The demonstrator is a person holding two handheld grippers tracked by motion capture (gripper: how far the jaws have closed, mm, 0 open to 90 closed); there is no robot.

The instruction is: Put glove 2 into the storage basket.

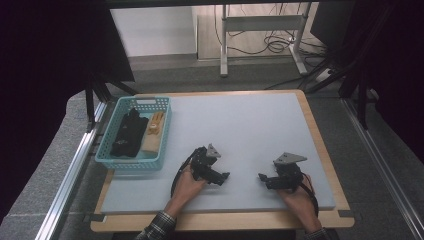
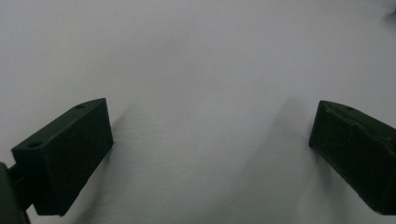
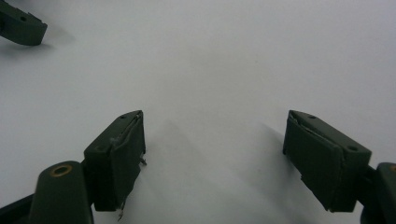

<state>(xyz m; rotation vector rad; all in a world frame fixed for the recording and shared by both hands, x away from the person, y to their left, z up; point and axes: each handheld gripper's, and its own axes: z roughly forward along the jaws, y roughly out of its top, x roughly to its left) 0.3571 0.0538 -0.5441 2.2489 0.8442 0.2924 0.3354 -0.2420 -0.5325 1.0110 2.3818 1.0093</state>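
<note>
Resting low over the grey mat (image 1: 250, 130) at about 6 o'clock of the table (image 1: 315, 125), left gripper (image 1: 223, 176) and right gripper (image 1: 261, 177) pointing at each other, tips near but apart. Jaws of both spread wide in their own views, left gripper (image 2: 210, 154) and right gripper (image 3: 215, 154), bare mat between them, nothing held.

Nearest things: a black glove (image 1: 127, 132) and a tan glove (image 1: 155, 131), lying side by side in the blue basket (image 1: 131, 162) at about 9 o'clock of the table, well apart from both grippers.

Likely trouble, judged from here:
- Reaching to 9 o'clock with the left gripper and catching the basket's near rim or mesh wall, shoving or tipping the light basket instead of entering it.
- Closing on both gloves at once, since they lie touching; or pinching only a loose fold, so soft cloth slips out on the lift.
- Snagging a glove finger on the basket's openwork.
- Crossing the right gripper over to the basket and knocking the left one, tips already being close.
- Dragging a trailing cable across the mat near the hands.

Nothing on the mat between grippers and basket blocking the way; only the basket wall itself. Beyond 12 o'clock, a desk frame (image 1: 260, 25) and floor cables (image 1: 275, 45), out of reach.
</note>
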